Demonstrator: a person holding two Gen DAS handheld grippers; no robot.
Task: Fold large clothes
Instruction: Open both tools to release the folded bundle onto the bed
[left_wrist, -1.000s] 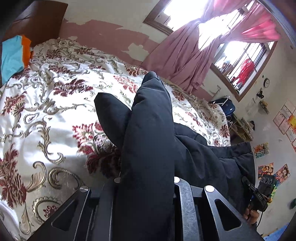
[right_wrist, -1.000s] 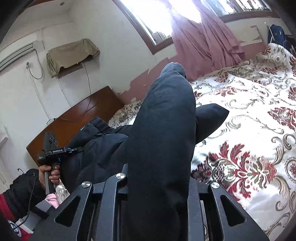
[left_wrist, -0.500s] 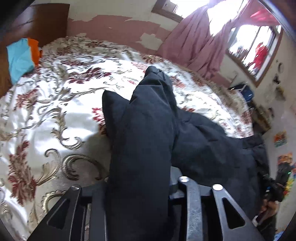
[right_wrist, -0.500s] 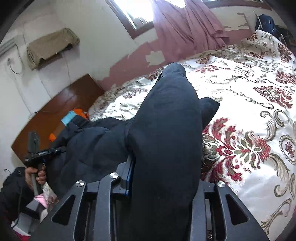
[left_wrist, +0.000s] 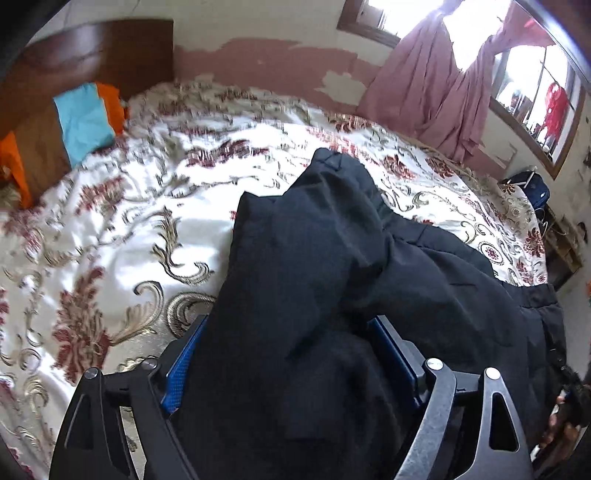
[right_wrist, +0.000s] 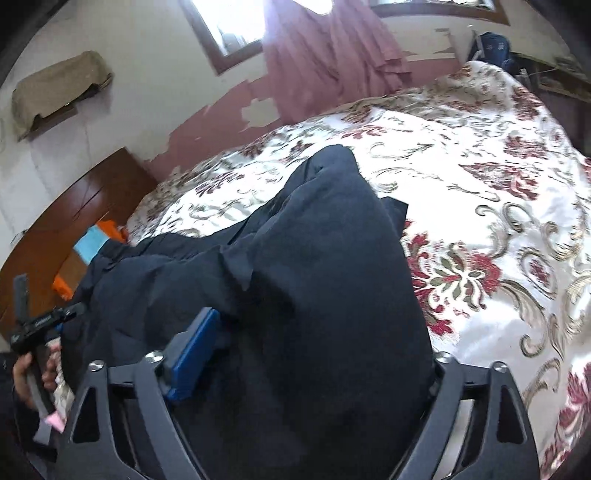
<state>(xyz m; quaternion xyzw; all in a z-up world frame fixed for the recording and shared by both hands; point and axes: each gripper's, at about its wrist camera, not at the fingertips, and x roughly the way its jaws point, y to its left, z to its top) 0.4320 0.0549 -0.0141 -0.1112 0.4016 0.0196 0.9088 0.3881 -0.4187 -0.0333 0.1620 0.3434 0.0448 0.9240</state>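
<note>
Over the floral bedspread, left gripper and right gripper each clamp a bunched edge of the black garment, its bulk seemingly resting on the bed. Risk: thick fabric slips out, folding crooked.

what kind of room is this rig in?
Almost certainly a home bedroom: a bed under a floral bedspread, a wooden headboard at the wall, pink curtains over a window. A dark garment lies across the bed, pinched in both grippers.
</note>
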